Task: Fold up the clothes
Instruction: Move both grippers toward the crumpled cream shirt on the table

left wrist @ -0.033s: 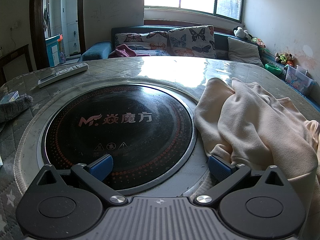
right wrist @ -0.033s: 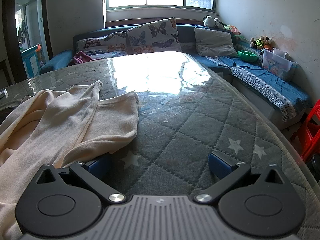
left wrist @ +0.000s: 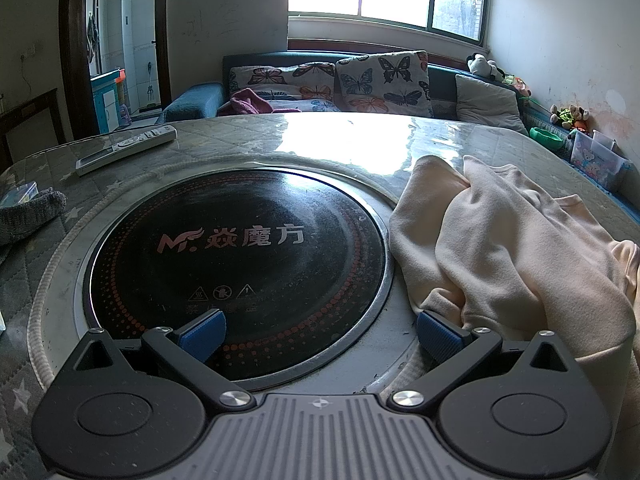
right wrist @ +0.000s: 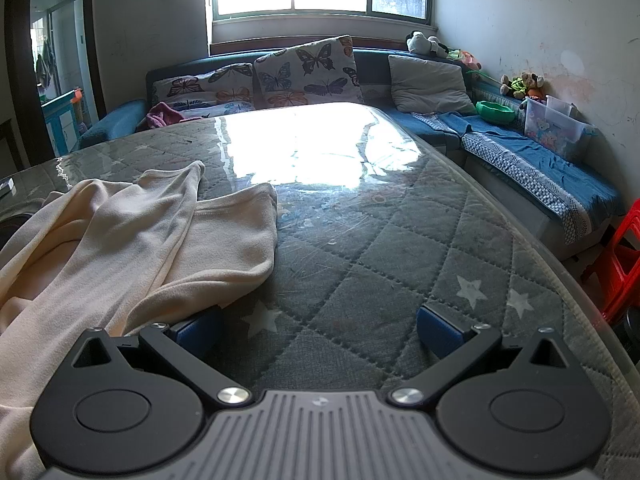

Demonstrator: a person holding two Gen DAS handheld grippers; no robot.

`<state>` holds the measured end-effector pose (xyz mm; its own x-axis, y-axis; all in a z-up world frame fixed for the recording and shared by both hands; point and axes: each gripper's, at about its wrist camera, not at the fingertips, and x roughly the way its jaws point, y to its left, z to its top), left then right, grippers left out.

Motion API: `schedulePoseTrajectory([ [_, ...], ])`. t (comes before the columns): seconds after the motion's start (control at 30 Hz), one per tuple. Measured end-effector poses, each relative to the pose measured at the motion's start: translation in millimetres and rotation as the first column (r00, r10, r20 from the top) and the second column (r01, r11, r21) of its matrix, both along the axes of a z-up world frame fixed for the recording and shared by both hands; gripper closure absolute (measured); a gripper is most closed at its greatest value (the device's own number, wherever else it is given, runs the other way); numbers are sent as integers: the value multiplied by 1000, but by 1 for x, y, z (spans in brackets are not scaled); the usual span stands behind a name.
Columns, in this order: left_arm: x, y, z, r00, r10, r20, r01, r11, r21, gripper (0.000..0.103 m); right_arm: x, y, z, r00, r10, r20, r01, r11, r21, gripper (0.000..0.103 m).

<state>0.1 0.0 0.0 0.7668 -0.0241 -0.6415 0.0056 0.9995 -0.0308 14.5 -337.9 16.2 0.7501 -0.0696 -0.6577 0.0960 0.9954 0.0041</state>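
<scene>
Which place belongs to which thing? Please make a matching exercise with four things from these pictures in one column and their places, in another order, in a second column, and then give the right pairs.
Things:
1. cream garment
2. remote control
3. green bowl
4. left gripper

Places:
A. on the blue bench by the wall
B. crumpled on the table, right of the round cooktop
C. open, above the near edge of the cooktop
D. flat on the table, far left, beyond the cooktop

Pairs: 1-B, 2-D, 3-A, 4-C
</scene>
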Motion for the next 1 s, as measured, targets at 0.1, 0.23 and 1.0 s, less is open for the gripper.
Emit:
schedulePoseTrajectory([
  [0.1, 0, 0, 0, 1000, 0, 0, 0, 1000, 0, 0, 0, 0, 1, 1000, 3, 1, -3, 1000, 0, 0],
  [0.23, 0, 0, 0, 1000, 0, 0, 0, 1000, 1, 0, -7, 3, 0, 1000, 18, -7, -18, 1000, -4, 0],
  [1.0, -17, -1, 16, 998, 57, -31, -57, 998, 7, 0, -56, 9, 20, 992, 122, -17, -121, 992, 46, 0],
])
